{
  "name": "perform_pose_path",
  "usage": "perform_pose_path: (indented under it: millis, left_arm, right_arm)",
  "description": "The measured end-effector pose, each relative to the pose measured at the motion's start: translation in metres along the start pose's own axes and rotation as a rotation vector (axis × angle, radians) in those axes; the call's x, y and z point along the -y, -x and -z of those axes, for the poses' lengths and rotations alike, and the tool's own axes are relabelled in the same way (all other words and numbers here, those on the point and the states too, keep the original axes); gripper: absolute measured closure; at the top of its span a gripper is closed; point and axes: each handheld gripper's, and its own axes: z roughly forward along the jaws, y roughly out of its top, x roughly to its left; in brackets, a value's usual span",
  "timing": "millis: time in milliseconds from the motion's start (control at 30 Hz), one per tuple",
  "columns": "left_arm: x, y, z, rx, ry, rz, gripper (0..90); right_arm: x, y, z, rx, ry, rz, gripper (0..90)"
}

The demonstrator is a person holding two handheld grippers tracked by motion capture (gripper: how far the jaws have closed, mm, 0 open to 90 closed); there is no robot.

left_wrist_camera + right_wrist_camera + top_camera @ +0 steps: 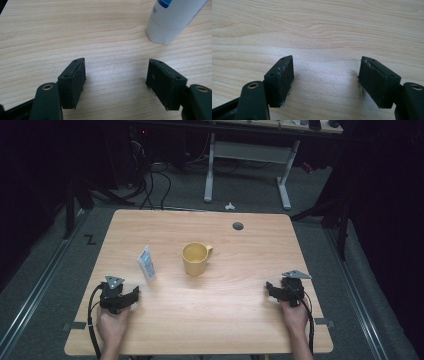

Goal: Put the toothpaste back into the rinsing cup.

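Note:
A yellow mug stands upright near the middle of the wooden table, handle to the right. Left of it a white tube with blue print stands on its cap. My left gripper rests low at the front left, a short way in front of the tube, and is open with bare wood between its pads. In the left gripper view the tube's cap end is ahead and to the right of the gripper. My right gripper rests at the front right, open over bare wood.
A round grey cable hole sits near the table's far edge. Beyond the table are a white desk frame and cables on the floor. Dark surroundings flank both sides.

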Motion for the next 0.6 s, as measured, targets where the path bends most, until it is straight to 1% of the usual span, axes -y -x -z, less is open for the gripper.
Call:
perform_pose_path:
  millis: [267,600]
  left_arm:
    - [-0.0001,0.0002,-0.0001,0.003,-0.002,-0.002,30.6]
    - [-0.0005,0.0003,-0.0007,0.015,-0.006,-0.010,27.1]
  right_arm:
    - [0.0000,0.0000,0.0000,0.000,0.000,0.000,28.4]
    - [0.0000,0.0000,0.0000,0.000,0.000,0.000,28.4]
